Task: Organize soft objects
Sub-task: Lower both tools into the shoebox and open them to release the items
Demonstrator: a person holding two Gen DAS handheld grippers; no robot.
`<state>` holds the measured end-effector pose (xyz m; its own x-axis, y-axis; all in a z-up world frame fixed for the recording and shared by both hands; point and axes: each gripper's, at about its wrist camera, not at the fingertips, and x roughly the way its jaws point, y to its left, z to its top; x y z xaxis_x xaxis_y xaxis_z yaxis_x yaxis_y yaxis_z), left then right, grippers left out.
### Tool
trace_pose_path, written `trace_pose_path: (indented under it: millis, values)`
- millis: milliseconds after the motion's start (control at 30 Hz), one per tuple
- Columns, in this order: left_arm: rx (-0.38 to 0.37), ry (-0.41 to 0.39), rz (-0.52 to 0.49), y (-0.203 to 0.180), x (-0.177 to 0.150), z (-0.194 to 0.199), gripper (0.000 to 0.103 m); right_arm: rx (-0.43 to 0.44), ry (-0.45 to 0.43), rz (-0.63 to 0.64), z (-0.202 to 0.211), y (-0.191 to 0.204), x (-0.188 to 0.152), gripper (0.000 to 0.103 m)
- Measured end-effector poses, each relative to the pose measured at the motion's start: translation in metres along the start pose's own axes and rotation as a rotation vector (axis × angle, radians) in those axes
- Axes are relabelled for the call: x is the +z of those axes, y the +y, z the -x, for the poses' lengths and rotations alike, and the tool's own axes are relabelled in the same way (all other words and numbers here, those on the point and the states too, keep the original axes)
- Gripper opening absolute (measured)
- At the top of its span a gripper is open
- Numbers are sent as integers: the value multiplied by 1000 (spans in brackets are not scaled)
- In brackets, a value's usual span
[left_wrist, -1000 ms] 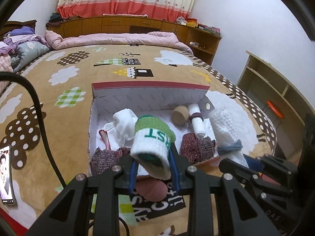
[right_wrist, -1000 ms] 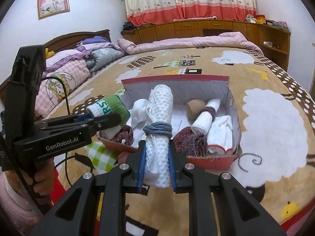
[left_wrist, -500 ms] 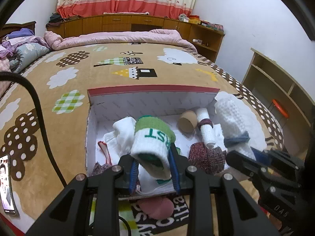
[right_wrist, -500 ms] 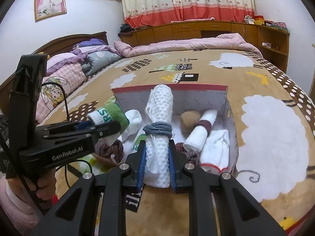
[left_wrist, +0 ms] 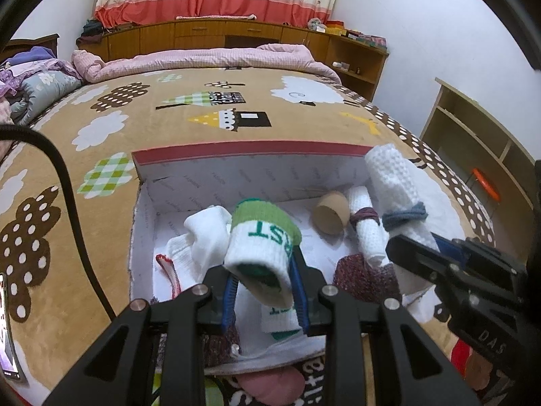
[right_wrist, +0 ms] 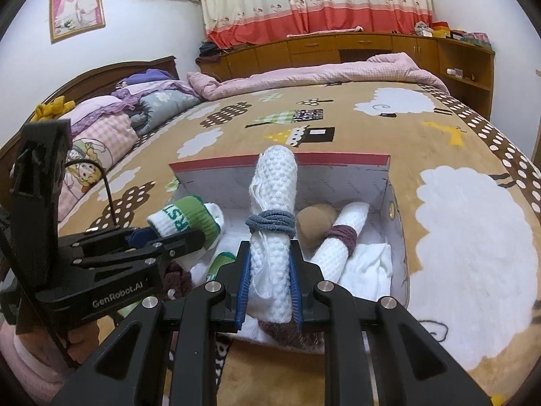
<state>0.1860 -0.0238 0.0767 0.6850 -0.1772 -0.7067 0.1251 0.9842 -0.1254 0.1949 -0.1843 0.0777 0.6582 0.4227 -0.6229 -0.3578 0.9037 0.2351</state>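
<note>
My left gripper point(left_wrist: 265, 299) is shut on a rolled white sock with a green cuff point(left_wrist: 262, 240), held over the left half of an open white box point(left_wrist: 236, 172) with a red rim. My right gripper point(right_wrist: 268, 292) is shut on a rolled white waffle towel point(right_wrist: 274, 216) tied with a grey-blue band, held above the box's middle. The towel point(left_wrist: 394, 186) and right gripper point(left_wrist: 446, 260) show at the right of the left wrist view. The left gripper point(right_wrist: 148, 240) with the sock point(right_wrist: 184, 218) shows at the left of the right wrist view.
In the box point(right_wrist: 382, 182) lie another rolled towel with a maroon band point(right_wrist: 341, 233), a tan ball point(right_wrist: 314, 223), white socks point(left_wrist: 206, 233) and maroon knit pieces point(left_wrist: 365, 277). The box rests on a brown patterned bedspread point(left_wrist: 101, 108). A black cable point(left_wrist: 71, 203) trails at left. Pillows point(right_wrist: 101, 125) lie beyond.
Both grippers have moved forward over the box with their loads; the box looms larger and lower in both views. Neither grip has changed.
</note>
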Motion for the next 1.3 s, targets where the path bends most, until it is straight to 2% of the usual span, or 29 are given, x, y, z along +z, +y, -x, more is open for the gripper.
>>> trace_pose_path:
  millis: [433,967,1100,1233,1300]
  values:
    - [1,33,5,4,-2,-30,30,-21,37,-15,-33,-10,0,21]
    - [22,33,5,2,-5,-39,31,-30,86,-14,-54,-16,-5,23]
    - [21,35,10,3,-5,-39,36,-33,80,-9,-51,-14,-5,26]
    - [33,30,6,3,-5,-35,50,-40,58,0,-45,-11,-4,32]
    - [33,29,10,3,-6,-32,53,-43,47,-5,-41,-10,-4,35]
